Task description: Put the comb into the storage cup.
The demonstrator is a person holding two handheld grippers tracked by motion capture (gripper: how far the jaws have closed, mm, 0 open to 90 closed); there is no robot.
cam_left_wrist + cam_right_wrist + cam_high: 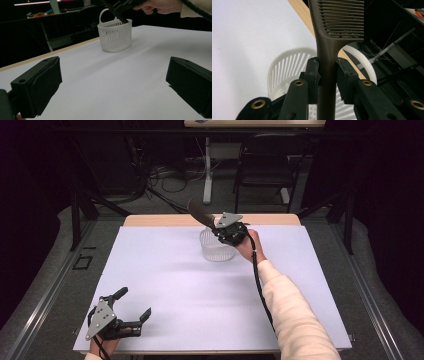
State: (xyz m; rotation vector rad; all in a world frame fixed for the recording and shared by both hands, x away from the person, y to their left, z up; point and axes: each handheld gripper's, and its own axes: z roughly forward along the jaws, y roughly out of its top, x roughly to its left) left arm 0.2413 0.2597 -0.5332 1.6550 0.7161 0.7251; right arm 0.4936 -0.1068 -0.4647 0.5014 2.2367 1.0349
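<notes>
A small white slatted basket [217, 246] with a loop handle stands on the far middle of the white table; it also appears in the left gripper view as the basket [115, 36]. My right gripper [327, 72] is shut on the handle of a dark brown comb [329, 50], whose toothed end points up and away. In the high view the right gripper [216, 226] hovers over the basket's far rim, the comb [199, 211] slanting up to the left. My left gripper [134, 303] rests near the table's front left corner, jaws wide apart, nothing between them.
The white table [165, 280] has a wooden strip along its far edge. Behind it stand a dark chair [265, 170] and a white table leg [207, 170] among floor cables. Metal rails run down both sides.
</notes>
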